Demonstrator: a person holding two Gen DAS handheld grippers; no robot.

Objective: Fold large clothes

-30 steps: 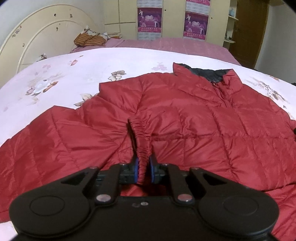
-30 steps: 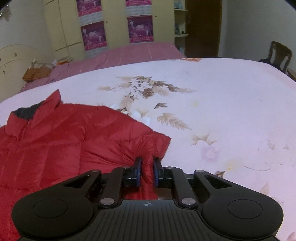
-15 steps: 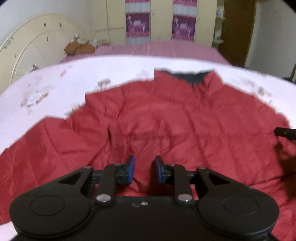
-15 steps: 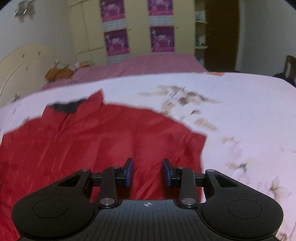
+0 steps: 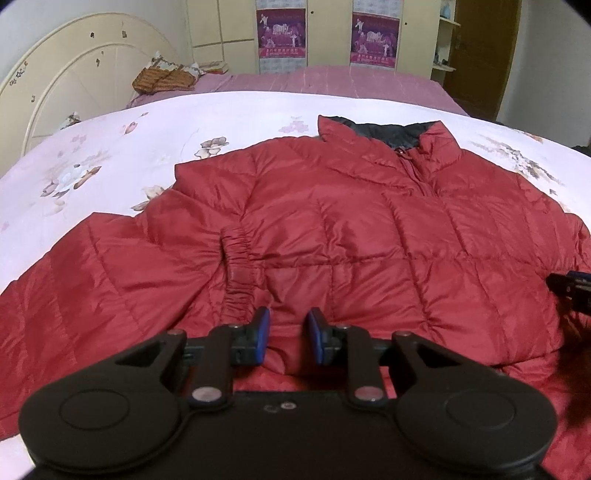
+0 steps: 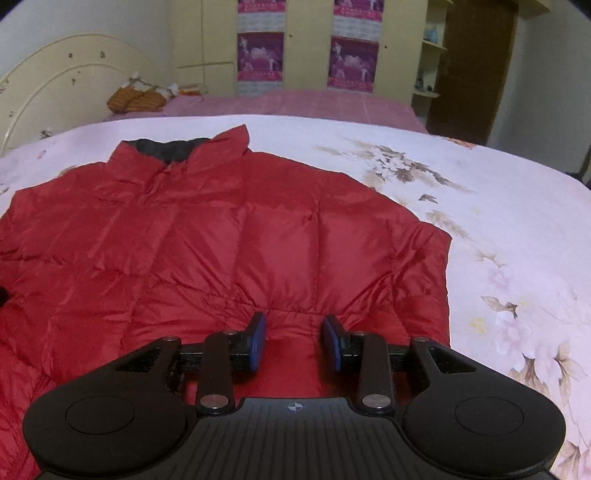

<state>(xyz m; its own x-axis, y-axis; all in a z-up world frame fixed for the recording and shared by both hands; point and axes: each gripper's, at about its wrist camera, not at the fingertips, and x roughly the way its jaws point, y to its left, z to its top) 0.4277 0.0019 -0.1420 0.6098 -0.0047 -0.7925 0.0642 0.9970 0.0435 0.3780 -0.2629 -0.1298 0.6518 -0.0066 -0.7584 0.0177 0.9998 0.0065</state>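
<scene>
Jacket (image 5: 332,236) fills both views, spread flat on floral bedspread (image 5: 110,155); its hem at 6 o'clock is hidden under my gripper bodies, left sleeve end cut off at frame edge. Cuff (image 5: 238,266) lies folded in at 10 o'clock of my left gripper (image 5: 286,334). Right gripper (image 6: 293,339) shows only as a dark sliver at 3 o'clock in left view. Headboard (image 5: 74,74) at 10, posters (image 5: 282,31) on wardrobe at 12, orange bundle (image 5: 162,77) beyond. Both my finger pairs stand narrowly apart, empty, fabric beneath. A second ago left pinched the cuff, right pinched the jacket's edge; both released.
</scene>
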